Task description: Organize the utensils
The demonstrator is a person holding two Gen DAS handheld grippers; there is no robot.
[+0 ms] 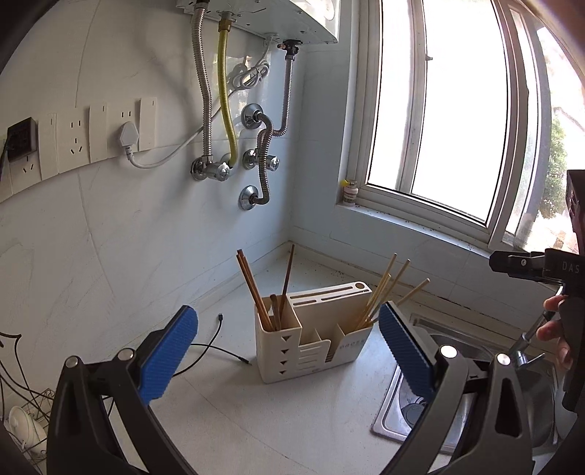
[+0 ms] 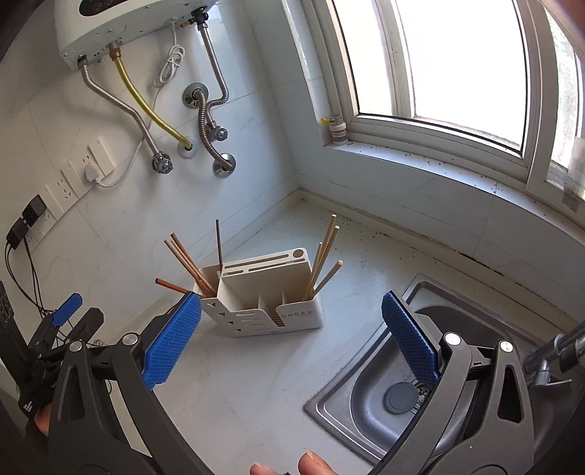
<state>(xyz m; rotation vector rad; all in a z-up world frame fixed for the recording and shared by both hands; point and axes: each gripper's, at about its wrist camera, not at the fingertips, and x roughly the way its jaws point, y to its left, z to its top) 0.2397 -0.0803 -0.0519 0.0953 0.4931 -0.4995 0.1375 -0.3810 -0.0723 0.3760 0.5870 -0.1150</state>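
A cream utensil holder (image 1: 310, 343) (image 2: 263, 303) stands on the white counter near the corner. Dark brown chopsticks (image 1: 256, 288) (image 2: 190, 261) lean in its left compartment. Pale wooden chopsticks (image 1: 384, 292) (image 2: 323, 255) stick up from its right compartment. My left gripper (image 1: 289, 350) is open, its blue pads wide apart and short of the holder, with nothing between them. My right gripper (image 2: 292, 339) is open as well, empty, hanging in front of the holder. The left gripper also shows at the left edge of the right wrist view, as the other gripper (image 2: 65, 314).
A steel sink (image 2: 395, 383) (image 1: 413, 398) with a drain plug lies right of the holder, a tap (image 2: 555, 350) at its edge. Thin black cable (image 1: 215, 347) trails on the counter. Sockets (image 1: 73, 139), hoses and a water heater (image 2: 124, 25) fill the wall. A wire rack (image 1: 22, 424) sits far left.
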